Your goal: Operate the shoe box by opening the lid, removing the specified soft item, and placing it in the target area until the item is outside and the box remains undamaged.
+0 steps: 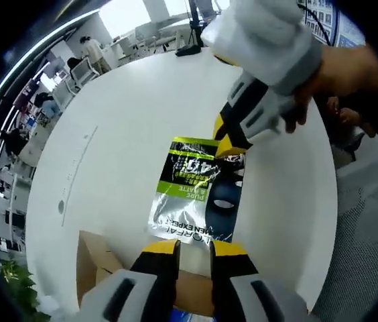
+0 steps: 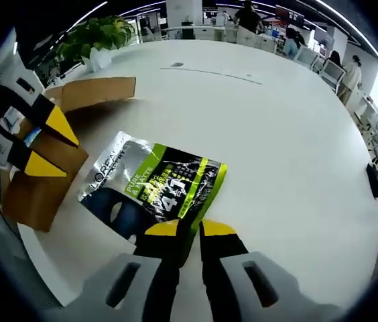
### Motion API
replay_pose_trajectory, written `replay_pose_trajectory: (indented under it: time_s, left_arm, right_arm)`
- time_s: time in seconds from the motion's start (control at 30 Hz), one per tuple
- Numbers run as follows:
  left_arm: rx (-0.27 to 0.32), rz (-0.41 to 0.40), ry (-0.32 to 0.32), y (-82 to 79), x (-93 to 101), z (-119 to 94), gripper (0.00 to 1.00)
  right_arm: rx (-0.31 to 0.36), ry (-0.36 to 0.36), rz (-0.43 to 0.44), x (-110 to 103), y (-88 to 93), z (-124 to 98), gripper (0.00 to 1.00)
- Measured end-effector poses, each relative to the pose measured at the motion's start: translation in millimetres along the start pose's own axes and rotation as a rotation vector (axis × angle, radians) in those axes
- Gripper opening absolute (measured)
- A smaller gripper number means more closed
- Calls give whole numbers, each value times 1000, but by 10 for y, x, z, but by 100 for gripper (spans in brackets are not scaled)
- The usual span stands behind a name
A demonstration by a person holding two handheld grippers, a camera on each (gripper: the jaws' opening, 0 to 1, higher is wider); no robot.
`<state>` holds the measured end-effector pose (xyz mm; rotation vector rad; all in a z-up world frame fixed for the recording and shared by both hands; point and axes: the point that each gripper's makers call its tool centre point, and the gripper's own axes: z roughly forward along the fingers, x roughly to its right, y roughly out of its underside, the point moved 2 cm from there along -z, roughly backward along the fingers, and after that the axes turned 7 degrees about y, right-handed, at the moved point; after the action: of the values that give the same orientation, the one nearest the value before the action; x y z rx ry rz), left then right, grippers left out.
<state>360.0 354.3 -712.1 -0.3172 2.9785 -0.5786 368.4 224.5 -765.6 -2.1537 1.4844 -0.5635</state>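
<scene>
Pouch (image 2: 157, 186) flat on table (image 2: 289, 134), right tool (image 2: 183, 229) clenched on its edge, left tool (image 1: 194, 247) released nearby.

A broad round white table (image 2: 289, 134) stands in an open-plan office, with a leafy potted plant (image 2: 95, 37) just beyond its rim, rows of desks and chairs (image 1: 118, 47) with people further past it, and bright windows (image 1: 125, 13) behind those desks
</scene>
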Motion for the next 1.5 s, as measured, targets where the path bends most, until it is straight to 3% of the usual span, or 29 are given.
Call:
replay_pose_trajectory:
  time_s: [0.3, 0.7, 0.93, 1.17, 1.5]
  left_arm:
    - [78, -49, -4, -12, 29, -216, 20]
    - [213, -193, 14, 80, 68, -526, 24]
    - [282, -257, -9, 211, 45, -761, 27]
    - [308, -292, -31, 394, 77, -909, 27]
    - [362, -356, -70, 677, 57, -1166, 29]
  right_arm:
    - [36, 8, -8, 29, -58, -206, 16]
    - [107, -1, -16, -108, -172, -598, 26]
    - [138, -12, -22, -217, -250, -827, 30]
    - [148, -30, -25, -337, -291, -998, 32]
    - [195, -62, -71, -590, -487, -1259, 36]
